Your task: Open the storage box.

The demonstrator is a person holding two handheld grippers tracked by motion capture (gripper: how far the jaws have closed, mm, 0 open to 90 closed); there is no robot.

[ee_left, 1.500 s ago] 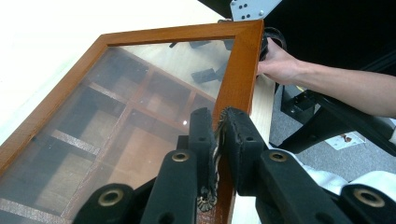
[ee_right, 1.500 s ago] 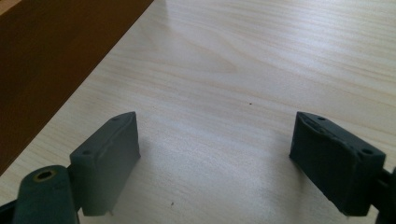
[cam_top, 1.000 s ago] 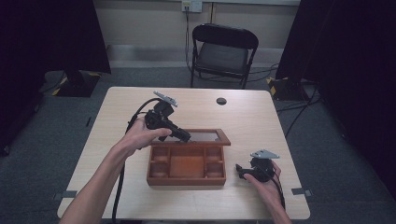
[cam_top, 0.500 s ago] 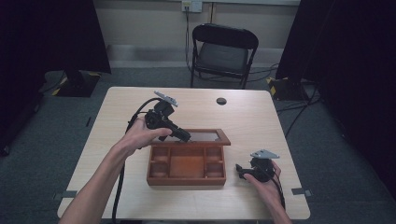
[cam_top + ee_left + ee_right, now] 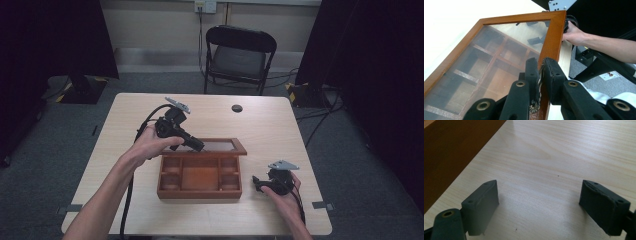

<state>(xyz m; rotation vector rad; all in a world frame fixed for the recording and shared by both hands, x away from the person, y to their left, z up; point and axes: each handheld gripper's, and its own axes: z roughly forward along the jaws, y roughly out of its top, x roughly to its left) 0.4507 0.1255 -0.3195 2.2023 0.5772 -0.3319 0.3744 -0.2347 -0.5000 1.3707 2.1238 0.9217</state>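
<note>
High view: table (image 5: 280, 125) evenly lit from above, surroundings dark, slightly soft. Left gripper view: tabletop left of the jaws blown out white, reflections on the lid's glass (image 5: 499, 50) ahead of them. Right gripper view: jaws soft, short shadow beside the left jaw.

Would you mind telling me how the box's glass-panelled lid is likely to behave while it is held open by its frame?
The lid looks stiff: a solid wooden frame. Its panel seems fragile, so the left gripper, clamped on the frame edge, is the safer hold. Hinged to the wooden box, it would probably drop shut if released.
</note>
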